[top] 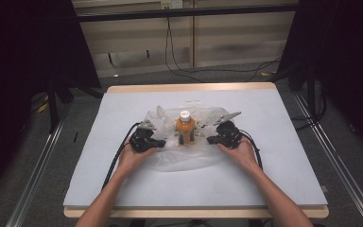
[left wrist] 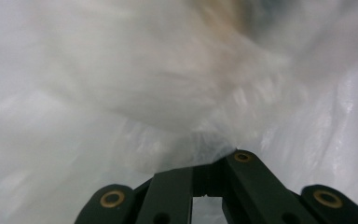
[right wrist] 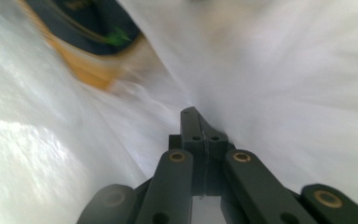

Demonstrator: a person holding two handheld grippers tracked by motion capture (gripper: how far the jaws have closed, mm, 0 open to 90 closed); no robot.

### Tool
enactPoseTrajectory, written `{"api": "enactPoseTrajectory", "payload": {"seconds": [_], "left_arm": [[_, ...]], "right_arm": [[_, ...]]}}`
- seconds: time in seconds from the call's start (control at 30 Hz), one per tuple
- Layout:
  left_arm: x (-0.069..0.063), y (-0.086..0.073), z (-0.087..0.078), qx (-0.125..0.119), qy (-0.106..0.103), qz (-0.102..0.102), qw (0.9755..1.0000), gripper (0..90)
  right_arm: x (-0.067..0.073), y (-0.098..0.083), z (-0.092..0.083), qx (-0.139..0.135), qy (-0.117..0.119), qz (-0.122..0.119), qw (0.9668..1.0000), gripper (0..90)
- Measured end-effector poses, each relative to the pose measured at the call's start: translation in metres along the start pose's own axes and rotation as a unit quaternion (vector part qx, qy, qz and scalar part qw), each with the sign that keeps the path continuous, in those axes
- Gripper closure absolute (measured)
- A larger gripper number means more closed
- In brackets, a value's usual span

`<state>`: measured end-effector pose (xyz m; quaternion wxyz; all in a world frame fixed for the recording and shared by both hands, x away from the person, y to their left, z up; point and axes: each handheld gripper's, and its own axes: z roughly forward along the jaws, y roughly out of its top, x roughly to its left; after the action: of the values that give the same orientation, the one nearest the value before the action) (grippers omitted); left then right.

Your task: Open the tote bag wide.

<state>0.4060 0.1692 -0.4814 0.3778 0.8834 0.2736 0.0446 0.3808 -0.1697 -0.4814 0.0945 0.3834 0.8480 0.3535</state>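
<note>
Right now I've got a thin, crinkly clear plastic bag [top: 184,156] pinched on both sides of the bottle [top: 185,127], which stands upright in the middle of the bag on the grey surface [top: 283,156]. Left gripper [top: 159,143] jaws are clamped on the film, right gripper [top: 211,140] the same. Looks like bagging the round orange bottle with its white cap; next I'd need an even lift of both edges.

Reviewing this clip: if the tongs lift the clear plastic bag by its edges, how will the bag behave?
The plastic bag looks thin and crumpled, so it would probably sag and fold rather than hold shape. The film bunches at the left tongs and right tongs, so it may slip. The upright orange bottle on it could tip as the film shifts.
</note>
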Motion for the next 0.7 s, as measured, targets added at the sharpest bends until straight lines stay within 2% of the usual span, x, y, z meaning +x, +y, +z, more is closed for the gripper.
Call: {"api": "enactPoseTrajectory", "payload": {"seconds": [0.03,0.1,0.23,0.27,0.33,0.4,0.53,0.63,0.67,0.7], "left_arm": [[0.003,-0.003,-0.003,-0.002,0.000,-0.006,1.0000,90.0],[0.008,-0.009,-0.008,-0.009,-0.004,-0.017,0.9998,90.0],[0.011,-0.014,-0.012,-0.013,0.001,-0.015,0.9998,90.0],[0.011,-0.014,-0.013,-0.011,0.003,-0.014,0.9998,90.0],[0.011,-0.014,-0.013,-0.011,0.007,-0.012,0.9998,90.0],[0.011,-0.017,-0.013,-0.021,-0.001,-0.027,0.9994,90.0],[0.011,-0.020,-0.016,-0.034,-0.012,-0.026,0.9990,90.0],[0.007,-0.019,-0.020,-0.049,-0.023,-0.030,0.9981,90.0],[0.001,-0.015,-0.026,-0.062,-0.029,-0.023,0.9974,90.0],[0.001,-0.015,-0.026,-0.062,-0.029,-0.023,0.9974,90.0]], "right_arm": [[-0.004,-0.002,-0.004,0.004,-0.010,0.003,0.9999,90.0],[-0.011,-0.007,-0.008,-0.001,-0.017,0.015,0.9998,90.0],[-0.024,-0.016,-0.016,-0.008,-0.020,0.035,0.9992,90.0],[-0.028,-0.019,-0.018,-0.014,-0.020,0.047,0.9986,90.0],[-0.028,-0.019,-0.019,-0.013,-0.028,0.047,0.9984,90.0],[-0.028,-0.020,-0.019,-0.019,-0.035,0.045,0.9982,90.0],[-0.027,-0.024,-0.019,-0.035,-0.025,0.048,0.9979,90.0],[-0.022,-0.021,-0.023,-0.058,-0.003,0.048,0.9972,90.0],[-0.017,-0.017,-0.027,-0.073,0.009,0.044,0.9963,90.0],[-0.017,-0.017,-0.027,-0.073,0.009,0.044,0.9963,90.0]]}}
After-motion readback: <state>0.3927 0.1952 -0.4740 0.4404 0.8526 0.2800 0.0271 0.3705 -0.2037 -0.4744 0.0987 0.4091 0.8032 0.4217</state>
